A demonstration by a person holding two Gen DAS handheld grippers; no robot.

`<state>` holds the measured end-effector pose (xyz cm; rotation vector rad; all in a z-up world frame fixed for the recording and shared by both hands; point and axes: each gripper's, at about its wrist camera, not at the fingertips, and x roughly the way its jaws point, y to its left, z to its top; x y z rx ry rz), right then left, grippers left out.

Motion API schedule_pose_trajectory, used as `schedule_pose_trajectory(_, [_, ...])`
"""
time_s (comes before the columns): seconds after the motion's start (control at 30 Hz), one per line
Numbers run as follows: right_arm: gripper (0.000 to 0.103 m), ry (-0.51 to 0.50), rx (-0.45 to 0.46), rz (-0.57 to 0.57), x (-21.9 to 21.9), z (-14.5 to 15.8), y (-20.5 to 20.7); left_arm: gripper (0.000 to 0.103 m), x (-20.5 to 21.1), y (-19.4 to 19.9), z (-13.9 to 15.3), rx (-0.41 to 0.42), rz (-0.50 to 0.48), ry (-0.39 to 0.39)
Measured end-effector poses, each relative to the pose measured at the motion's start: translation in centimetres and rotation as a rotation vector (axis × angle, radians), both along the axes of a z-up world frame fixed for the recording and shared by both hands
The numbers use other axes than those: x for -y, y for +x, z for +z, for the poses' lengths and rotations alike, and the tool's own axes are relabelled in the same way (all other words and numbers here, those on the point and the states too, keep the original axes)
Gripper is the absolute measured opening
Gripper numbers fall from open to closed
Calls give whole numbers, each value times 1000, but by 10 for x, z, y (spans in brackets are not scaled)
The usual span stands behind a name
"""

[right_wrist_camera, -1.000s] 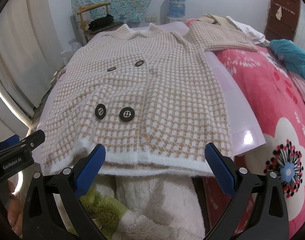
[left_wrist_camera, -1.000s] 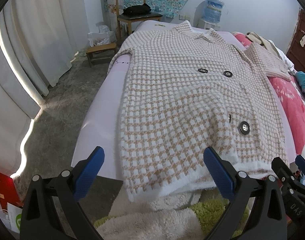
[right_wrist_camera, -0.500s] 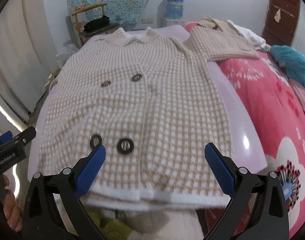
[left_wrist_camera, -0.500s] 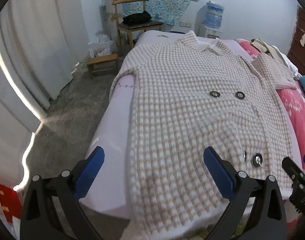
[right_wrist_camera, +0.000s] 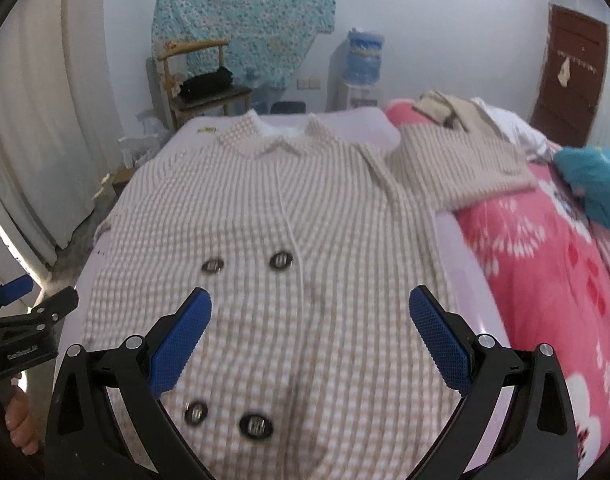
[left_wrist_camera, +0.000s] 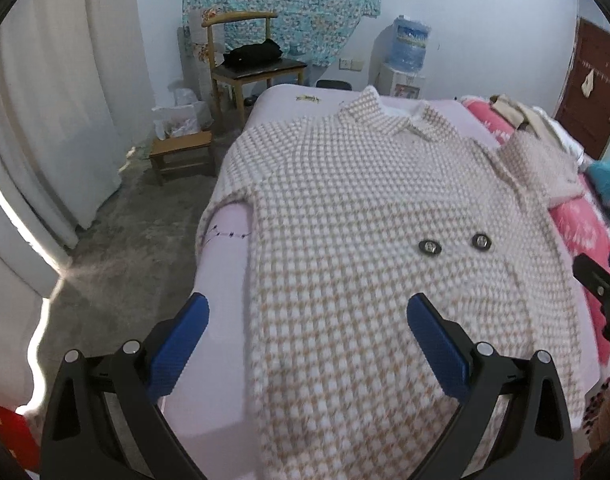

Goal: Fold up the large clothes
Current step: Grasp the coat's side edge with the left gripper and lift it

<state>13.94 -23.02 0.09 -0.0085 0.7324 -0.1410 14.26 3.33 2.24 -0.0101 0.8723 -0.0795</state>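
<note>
A beige-and-white checked coat (left_wrist_camera: 365, 216) (right_wrist_camera: 289, 208) with dark buttons lies spread flat, front up, on a lilac sheet (left_wrist_camera: 229, 272) (right_wrist_camera: 461, 240) over the bed, collar at the far end. Its right sleeve (right_wrist_camera: 461, 160) lies out over the pink quilt. My left gripper (left_wrist_camera: 307, 320) hovers open above the coat's left lower part, nothing between its blue pads. My right gripper (right_wrist_camera: 309, 312) hovers open over the coat's middle, just beyond the lower buttons (right_wrist_camera: 257, 426). Each gripper shows at the edge of the other's view.
A pink flowered quilt (right_wrist_camera: 553, 272) covers the bed's right side, with a teal garment (right_wrist_camera: 597, 184) and beige clothes (right_wrist_camera: 445, 110) on it. A wooden chair (left_wrist_camera: 253, 64), low stool (left_wrist_camera: 183, 154), water dispenser (left_wrist_camera: 407, 60) and white curtains (left_wrist_camera: 45, 120) stand around the bare concrete floor (left_wrist_camera: 125, 248) at left.
Both grippers have moved forward from the coat's hem to above its body; the hem and the fluffy rug below have left the view. The coat has not moved.
</note>
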Motion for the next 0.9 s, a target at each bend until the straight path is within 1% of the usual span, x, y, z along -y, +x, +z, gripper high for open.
schedule_pose_trajectory(0.07, [95,-7,8,16,1,3,11,97,-8,7,0,15,-7,-49])
schedule_pose_trajectory(0.13, [95,-5,13,38,0,6,21,98,-15,12,0,32,-6,-80])
schedule_pose_trajectory(0.23, [95,-6,28,94,-7,9,38,98,-28,22,0,59,8,-97])
schedule_pose_trajectory(0.3, [95,-8,19,132,-14,10,50,97,-38,28,1,76,21,-112])
schedule_pose_trajectory(0.33, [95,2,17,169,-20,11,58,97,-48,33,1,90,33,-139])
schedule_pose_trajectory(0.4, [95,10,10,203,-28,11,70,97,-63,41,0,94,62,-152])
schedule_pose_trajectory(0.5, [95,16,11,262,-46,12,92,97,-94,59,-2,85,145,-176])
schedule_pose_trajectory(0.6, [95,32,9,312,-59,11,108,97,-131,79,-11,45,220,-265])
schedule_pose_trajectory(0.67, [95,54,-4,345,-67,8,120,97,-161,95,-25,1,272,-389])
schedule_pose_trajectory(0.7, [95,65,-13,356,-70,5,126,97,-169,98,-30,-15,286,-427])
schedule_pose_trajectory(0.8, [95,86,-44,375,-77,-5,140,96,-204,118,-63,-104,348,-643])
schedule_pose_trajectory(0.87, [95,86,-65,376,-79,-12,147,95,-229,127,-100,-188,417,-862])
schedule_pose_trajectory(0.9, [95,83,-74,376,-80,-15,150,95,-235,127,-116,-216,445,-944])
